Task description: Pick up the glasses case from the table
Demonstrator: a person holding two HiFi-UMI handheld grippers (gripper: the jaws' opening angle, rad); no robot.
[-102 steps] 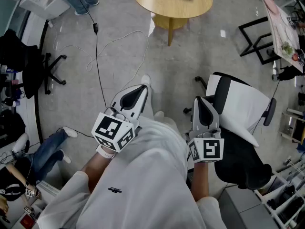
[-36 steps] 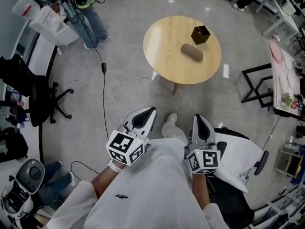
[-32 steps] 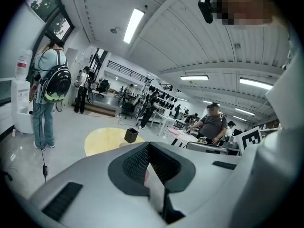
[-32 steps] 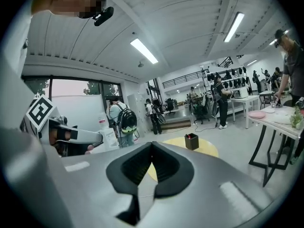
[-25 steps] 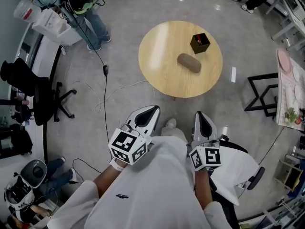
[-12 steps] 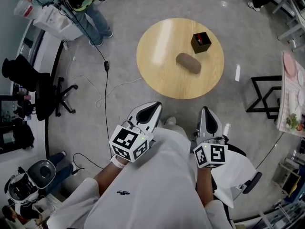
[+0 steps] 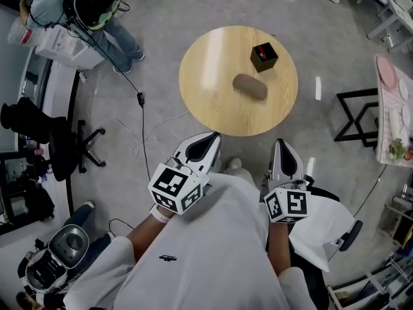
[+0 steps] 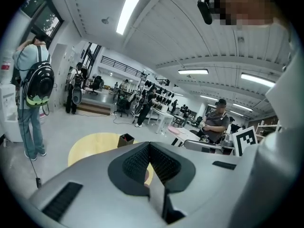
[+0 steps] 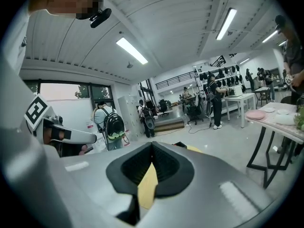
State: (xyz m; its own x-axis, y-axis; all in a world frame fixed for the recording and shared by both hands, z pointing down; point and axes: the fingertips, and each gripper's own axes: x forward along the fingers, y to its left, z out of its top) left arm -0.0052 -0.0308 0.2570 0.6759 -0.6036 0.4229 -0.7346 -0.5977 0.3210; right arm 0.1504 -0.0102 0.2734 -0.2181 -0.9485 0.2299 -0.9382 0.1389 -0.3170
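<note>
- Glasses case [image 7: 250, 86], brown and long, lies flat on the round wooden table [image 7: 206, 76]. It is a little to the 3 o'clock side of the table's middle.
- A small black box [image 7: 263, 56] stands on the table too, near the case, at its 1 o'clock.
- Both grippers are well apart from the case, on the table's 6 o'clock side, close to the person's white shirt.
- Left gripper [image 7: 211, 137] points at the table. In the head view its tip shows just beside the table's rim at 7 o'clock.
- In the left gripper view its fingers [image 8: 137, 163] are pressed together, tip to tip. They hold nothing. The table and the box show past the tips.
- Right gripper [image 7: 282, 144] is at the table's 5 o'clock, a bit away from the rim.
- Its fingers [image 9: 164, 167] are pressed together too, with nothing held. Only a strip of the yellow table shows in the gap lower down.
- A person with a backpack [image 7: 90, 5] stands on the floor at the table's 10 o'clock.
- A thin cable [image 7: 139, 118] lies on the floor at the table's 8 o'clock.
</note>
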